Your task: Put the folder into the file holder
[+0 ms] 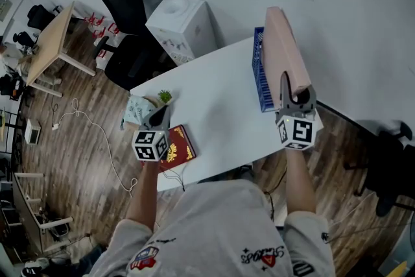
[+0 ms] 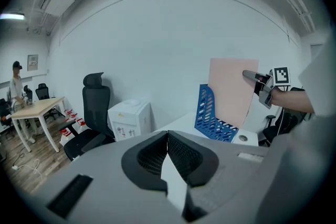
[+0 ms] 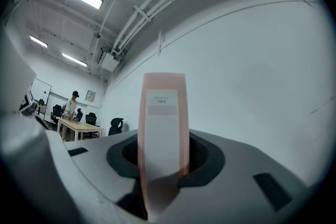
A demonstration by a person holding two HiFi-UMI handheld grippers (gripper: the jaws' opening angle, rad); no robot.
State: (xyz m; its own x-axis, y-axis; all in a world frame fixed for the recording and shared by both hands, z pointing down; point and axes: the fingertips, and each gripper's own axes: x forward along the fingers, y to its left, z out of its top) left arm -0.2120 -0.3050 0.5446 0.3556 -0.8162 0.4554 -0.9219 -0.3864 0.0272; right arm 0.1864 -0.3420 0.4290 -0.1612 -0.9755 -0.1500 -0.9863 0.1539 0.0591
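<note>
A tall pink folder [image 1: 283, 48] stands upright at the table's far right, and my right gripper [image 1: 295, 95] is shut on its near spine. In the right gripper view the spine with its white label [image 3: 163, 134] fills the gap between the jaws. The blue slotted file holder [image 1: 259, 78] stands on the white table [image 1: 214, 107] just left of the folder. In the left gripper view the folder [image 2: 233, 89] drops behind the holder's [image 2: 210, 113] side wall, so its lower edge is hidden. My left gripper [image 1: 157, 117] hovers at the table's near left, shut and empty, its tips [image 2: 168, 135] meeting.
A red book [image 1: 177, 146], a small potted plant [image 1: 165, 96] and a pale box [image 1: 136, 111] lie near my left gripper. Beyond the table stand a white water dispenser [image 1: 182, 25], a black office chair [image 1: 126, 16] and a wooden desk [image 1: 49, 47]. A person [image 2: 16, 84] stands far off.
</note>
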